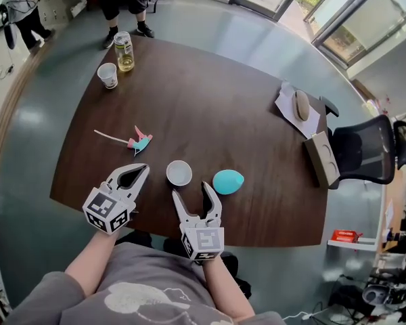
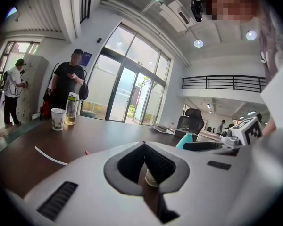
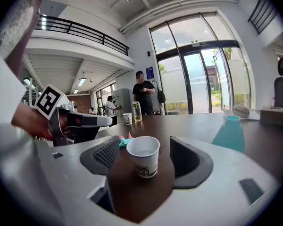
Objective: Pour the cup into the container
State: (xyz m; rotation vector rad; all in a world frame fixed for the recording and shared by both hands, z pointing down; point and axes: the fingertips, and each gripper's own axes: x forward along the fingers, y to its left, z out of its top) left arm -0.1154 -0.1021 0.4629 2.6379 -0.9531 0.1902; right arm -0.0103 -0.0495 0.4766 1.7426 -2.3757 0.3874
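A white paper cup (image 1: 178,173) stands upright near the table's front edge, with a little clear liquid in it in the right gripper view. A teal egg-shaped container (image 1: 228,181) sits just right of it. My right gripper (image 1: 190,191) is open, its jaws spread behind the cup and pointing at it; in the right gripper view the cup (image 3: 144,155) stands between and just past the fingers, untouched, with the container (image 3: 228,133) to the right. My left gripper (image 1: 143,170) is shut and empty, left of the cup. Through its closed jaws (image 2: 144,147) part of the cup (image 2: 151,177) shows.
A second paper cup (image 1: 107,75) and a jar of yellowish liquid (image 1: 124,51) stand at the far left. A teal and pink toy on a stick (image 1: 139,141) lies left of my left gripper. A mouse on paper (image 1: 302,104), a box (image 1: 321,158) and a chair (image 1: 365,147) are at the right. People stand beyond the table.
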